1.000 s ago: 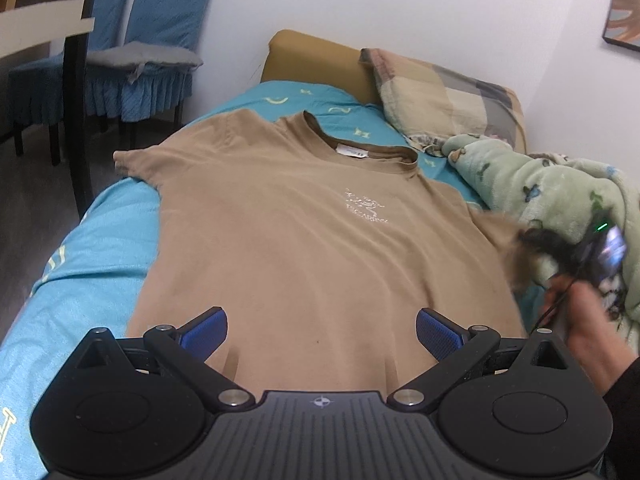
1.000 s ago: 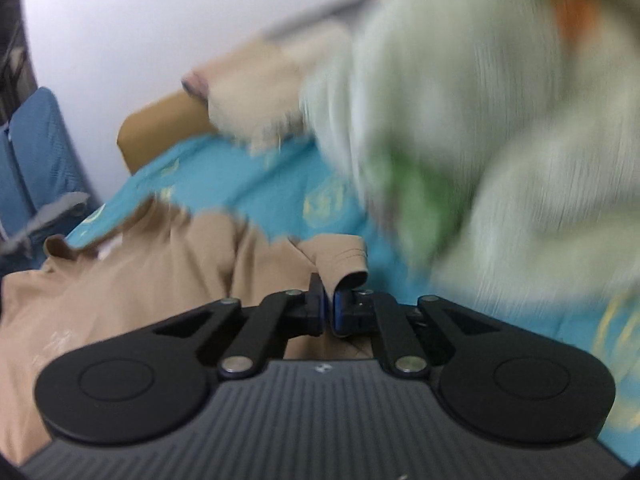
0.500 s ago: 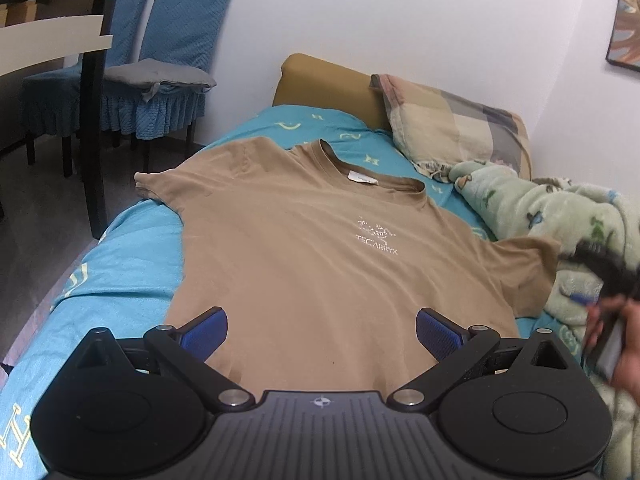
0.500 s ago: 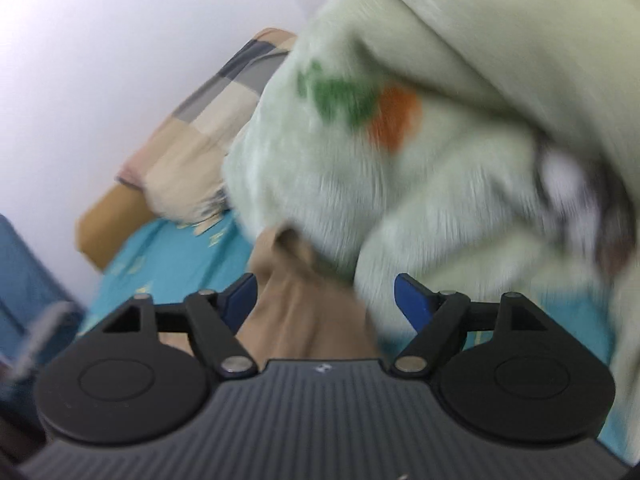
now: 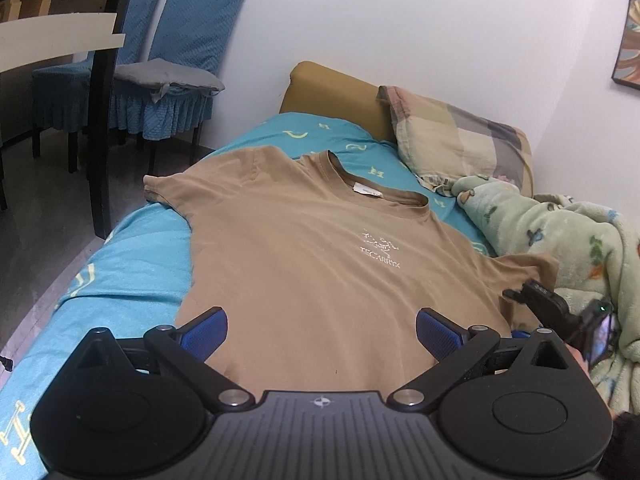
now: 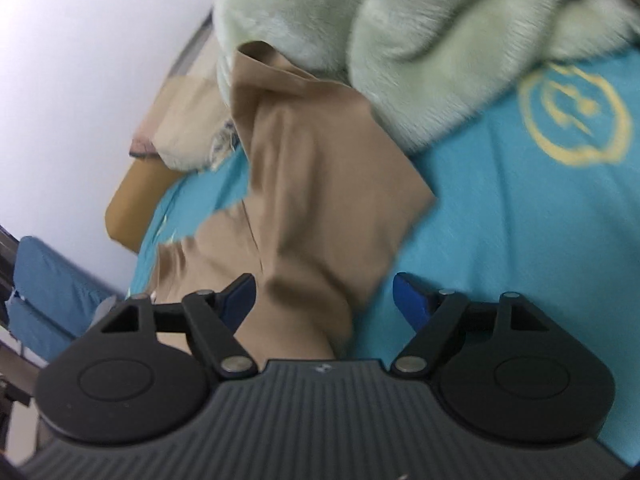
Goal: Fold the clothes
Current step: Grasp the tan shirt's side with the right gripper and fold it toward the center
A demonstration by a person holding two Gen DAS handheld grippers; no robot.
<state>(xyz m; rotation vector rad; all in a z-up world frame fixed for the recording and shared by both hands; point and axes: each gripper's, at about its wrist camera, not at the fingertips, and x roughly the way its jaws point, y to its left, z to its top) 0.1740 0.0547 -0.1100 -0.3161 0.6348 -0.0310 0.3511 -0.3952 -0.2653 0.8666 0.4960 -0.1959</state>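
A tan T-shirt (image 5: 304, 256) with a small white chest logo lies flat, front up, on a teal bed sheet (image 5: 120, 276), collar toward the far headboard. My left gripper (image 5: 322, 330) is open and empty over the shirt's lower hem. My right gripper (image 6: 324, 300) is open and empty, just above the shirt's right sleeve (image 6: 316, 184), which lies spread against the green blanket. The right gripper also shows in the left wrist view (image 5: 552, 308) at the right edge of the shirt.
A fluffy green blanket (image 5: 560, 232) is piled along the bed's right side, touching the right sleeve (image 6: 400, 40). A plaid pillow (image 5: 460, 136) and mustard headboard (image 5: 332, 84) lie at the far end. Blue-covered chairs (image 5: 168, 64) and a table leg (image 5: 102, 120) stand left.
My right gripper was shut on the right sleeve, pulled it outward, then opened and let it go; the sleeve now lies flat. The left gripper rose slightly and stayed open.
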